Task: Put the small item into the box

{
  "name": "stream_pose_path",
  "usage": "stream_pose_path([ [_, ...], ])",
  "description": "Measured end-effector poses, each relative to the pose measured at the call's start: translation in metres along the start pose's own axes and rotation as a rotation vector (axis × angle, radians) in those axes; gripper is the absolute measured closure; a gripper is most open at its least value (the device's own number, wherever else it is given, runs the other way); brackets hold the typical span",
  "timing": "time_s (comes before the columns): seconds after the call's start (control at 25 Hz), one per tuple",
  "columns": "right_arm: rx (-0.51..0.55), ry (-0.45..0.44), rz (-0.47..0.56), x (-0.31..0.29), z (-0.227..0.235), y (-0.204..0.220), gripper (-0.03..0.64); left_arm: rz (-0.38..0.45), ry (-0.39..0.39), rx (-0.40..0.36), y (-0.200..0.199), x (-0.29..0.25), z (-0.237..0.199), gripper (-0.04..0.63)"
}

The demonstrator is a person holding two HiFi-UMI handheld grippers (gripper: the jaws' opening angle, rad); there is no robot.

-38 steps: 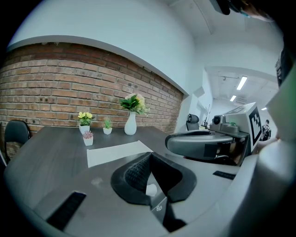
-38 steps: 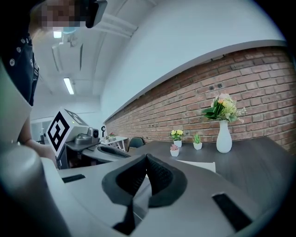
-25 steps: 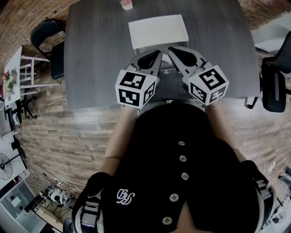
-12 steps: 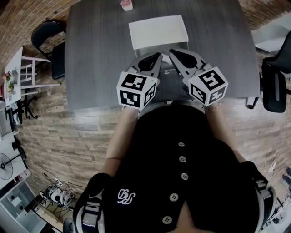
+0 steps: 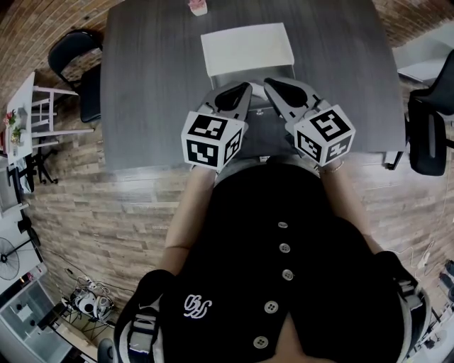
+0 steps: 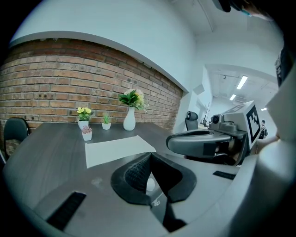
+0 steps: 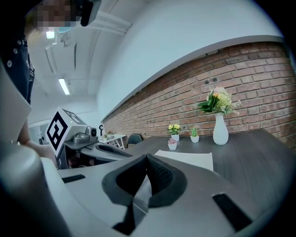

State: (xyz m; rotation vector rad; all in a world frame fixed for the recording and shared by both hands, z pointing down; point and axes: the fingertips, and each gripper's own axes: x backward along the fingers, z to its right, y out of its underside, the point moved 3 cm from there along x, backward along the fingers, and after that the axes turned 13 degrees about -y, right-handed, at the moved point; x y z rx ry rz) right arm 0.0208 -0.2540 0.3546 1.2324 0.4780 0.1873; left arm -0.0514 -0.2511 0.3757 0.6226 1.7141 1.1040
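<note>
The white box (image 5: 247,49) lies flat and low on the dark grey table (image 5: 149,78), beyond both grippers. It also shows in the left gripper view as the box (image 6: 118,149) and in the right gripper view as the box (image 7: 187,159). My left gripper (image 5: 247,86) hovers over the table's near edge, its jaws shut (image 6: 150,155). A small white shape (image 6: 150,184) shows through the hollow behind its tips; I cannot tell what it is. My right gripper (image 5: 269,81) is beside it, shut (image 7: 147,157) with nothing between its tips.
A small pink pot (image 5: 198,7) stands at the table's far edge, next to a white vase with flowers (image 6: 129,118) and two more small pots. A black chair (image 5: 78,49) stands at the left and another chair (image 5: 429,135) at the right. A white side table (image 5: 28,113) stands far left.
Both grippers have shifted only very slightly over the near edge; nothing else differs.
</note>
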Motion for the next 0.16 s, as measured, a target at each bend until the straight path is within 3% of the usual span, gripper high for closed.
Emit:
stream_pose_path([
  [0.16, -0.015, 0.006, -0.011, -0.0022, 0.0041, 0.0057, 0.617, -0.009, 0.003, 0.007, 0.0023, -0.0045, -0.0022, 0.581],
])
